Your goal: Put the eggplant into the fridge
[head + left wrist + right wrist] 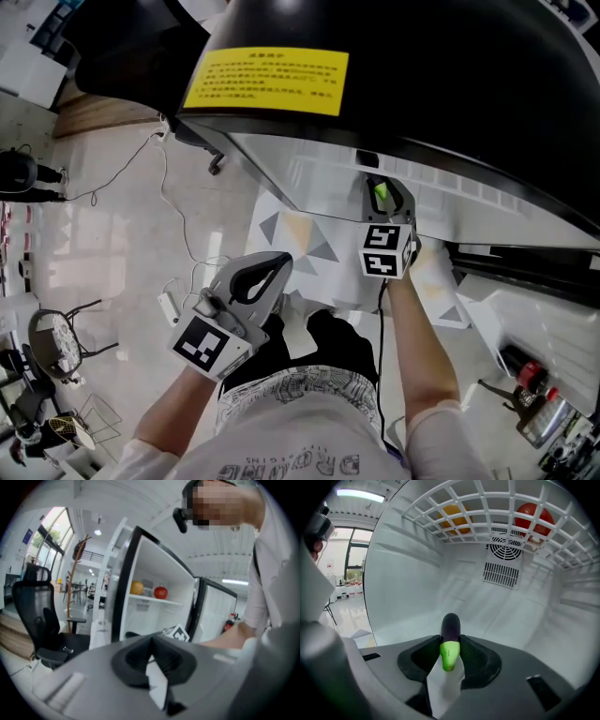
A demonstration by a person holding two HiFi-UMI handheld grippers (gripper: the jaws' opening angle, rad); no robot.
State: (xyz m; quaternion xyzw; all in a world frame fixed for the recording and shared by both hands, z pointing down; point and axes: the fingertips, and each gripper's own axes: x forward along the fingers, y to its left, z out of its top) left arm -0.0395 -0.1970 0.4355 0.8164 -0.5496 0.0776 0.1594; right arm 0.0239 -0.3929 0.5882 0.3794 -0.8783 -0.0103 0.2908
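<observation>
Here, right hand-held gripper (382, 199) grasping eggplant (451, 627) in fridge (408, 573), left hand-held gripper (272, 270) clenched, yellow label (272, 80) illegible.

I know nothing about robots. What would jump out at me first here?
A purple eggplant with a bright green cap, clamped in the right gripper inside the white fridge. Above it, a wire shelf carries an orange fruit and a red fruit. In the head view, a yellow label marks the black top.
</observation>
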